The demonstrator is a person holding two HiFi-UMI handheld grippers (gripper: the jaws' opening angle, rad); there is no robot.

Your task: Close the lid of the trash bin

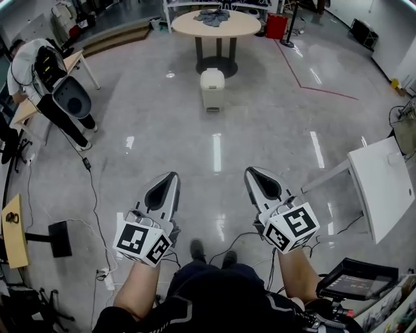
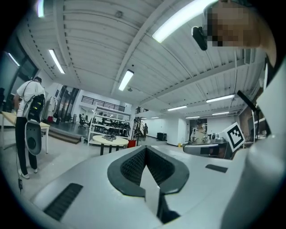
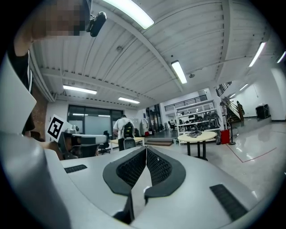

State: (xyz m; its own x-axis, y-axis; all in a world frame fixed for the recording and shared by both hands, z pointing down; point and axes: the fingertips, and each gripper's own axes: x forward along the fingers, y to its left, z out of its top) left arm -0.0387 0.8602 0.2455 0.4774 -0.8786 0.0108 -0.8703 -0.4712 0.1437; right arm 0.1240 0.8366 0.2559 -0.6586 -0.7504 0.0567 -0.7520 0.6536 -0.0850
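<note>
I see the bin far off, straight ahead by the table, abt midway btw my L gripper and R gripper, so neither's nearer; both have jaws pressed together w/ nothing in them.

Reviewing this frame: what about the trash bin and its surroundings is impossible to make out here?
Small cream trash bin, head view: too far off and small to tell whether its lid is fully shut.
Left gripper view and right gripper view: the bin doesn't show; the left gripper and right gripper, jaws together, fill the lower picture.
Dark cloth heap on the round beige table, head view: too small to identify.
</note>
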